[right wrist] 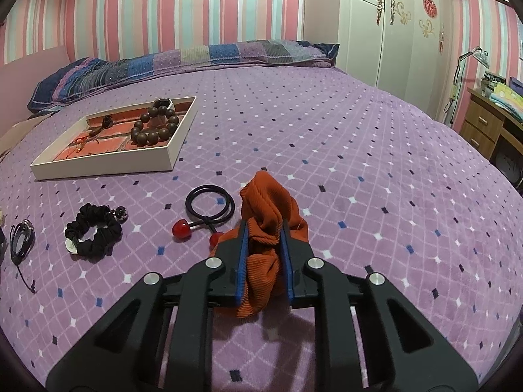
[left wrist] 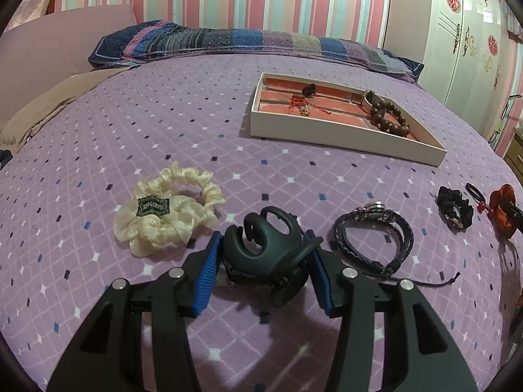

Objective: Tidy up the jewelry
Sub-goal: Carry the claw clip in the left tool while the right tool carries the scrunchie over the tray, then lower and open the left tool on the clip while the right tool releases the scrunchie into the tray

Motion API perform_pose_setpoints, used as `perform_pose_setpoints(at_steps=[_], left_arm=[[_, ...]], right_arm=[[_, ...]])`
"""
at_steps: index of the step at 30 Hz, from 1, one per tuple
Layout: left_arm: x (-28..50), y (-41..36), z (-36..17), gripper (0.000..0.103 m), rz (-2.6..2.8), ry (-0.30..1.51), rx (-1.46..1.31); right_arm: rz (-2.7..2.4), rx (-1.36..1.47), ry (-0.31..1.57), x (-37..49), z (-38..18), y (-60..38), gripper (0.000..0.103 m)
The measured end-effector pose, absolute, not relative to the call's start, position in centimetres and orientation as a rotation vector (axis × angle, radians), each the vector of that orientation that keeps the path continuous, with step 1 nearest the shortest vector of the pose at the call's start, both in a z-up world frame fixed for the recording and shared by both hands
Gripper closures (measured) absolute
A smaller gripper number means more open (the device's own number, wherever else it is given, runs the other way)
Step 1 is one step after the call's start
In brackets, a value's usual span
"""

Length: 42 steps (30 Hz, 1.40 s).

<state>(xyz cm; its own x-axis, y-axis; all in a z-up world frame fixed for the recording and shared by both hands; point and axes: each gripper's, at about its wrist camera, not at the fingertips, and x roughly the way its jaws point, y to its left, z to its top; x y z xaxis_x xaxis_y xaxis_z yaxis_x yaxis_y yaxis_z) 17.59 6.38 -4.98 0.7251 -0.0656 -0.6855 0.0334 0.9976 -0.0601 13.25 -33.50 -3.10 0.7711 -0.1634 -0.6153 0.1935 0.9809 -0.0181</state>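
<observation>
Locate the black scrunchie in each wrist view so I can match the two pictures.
Left wrist view: the black scrunchie lies far right on the bedspread, between the braided bracelet and the orange scrunchie.
Right wrist view: the black scrunchie lies lower left, left of the black hair tie.
Shared landmark: the white tray holding the wooden bead bracelet.

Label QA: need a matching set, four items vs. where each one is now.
Items:
1. black claw clip
2. orange scrunchie
3. wooden bead bracelet
4. cream scrunchie

Places:
A. in the white tray
B. between the right gripper pads
C. loose on the purple bedspread
D. between the left gripper pads

Pairs: 1-D, 2-B, 3-A, 4-C
</observation>
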Motion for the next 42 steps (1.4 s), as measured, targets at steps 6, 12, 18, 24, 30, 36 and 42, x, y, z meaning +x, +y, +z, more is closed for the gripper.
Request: perform_pose_setpoints(at_steps=[6, 12, 18, 24, 30, 36, 42], left_arm=[[17.8, 6.0, -4.3, 0.053, -0.051, 0.743, -0.038], [18.5, 5.4, -3.2, 0.053, -0.056, 0.724, -0.049], [19.7, 4.1, -1.0, 0.053, -0.081, 0.699, -0.049], [22.9, 2.7, 2.0, 0.053, -0.124, 0.669, -0.082], [28.1, 1.2, 3.5, 0.053, -0.17, 0.659, -0.095], [33.4, -0.2, 2.6, 0.053, -0.179, 0.684, -0.078], [38.1, -0.6, 0.7, 0.053, -0.173, 0.729, -0.078]], right_arm=[[-0.198, 0.052, 0.634, 13.3, -2.3, -33.4, 0.088], [-0.194, 0.064, 0.588, 13.5, -0.8, -32.7, 0.088], [-0.158, 0.056, 0.517, 14.3, 2.3, -30.4, 0.088], [-0.085, 0.066, 0.487, 17.6, 4.8, -26.8, 0.088], [-0.028, 0.066, 0.508, 23.2, 5.0, -23.7, 0.088], [-0.002, 0.04, 0.55, 29.0, 4.0, -21.9, 0.088], [-0.018, 0.002, 0.605, 34.2, 2.1, -21.1, 0.088]])
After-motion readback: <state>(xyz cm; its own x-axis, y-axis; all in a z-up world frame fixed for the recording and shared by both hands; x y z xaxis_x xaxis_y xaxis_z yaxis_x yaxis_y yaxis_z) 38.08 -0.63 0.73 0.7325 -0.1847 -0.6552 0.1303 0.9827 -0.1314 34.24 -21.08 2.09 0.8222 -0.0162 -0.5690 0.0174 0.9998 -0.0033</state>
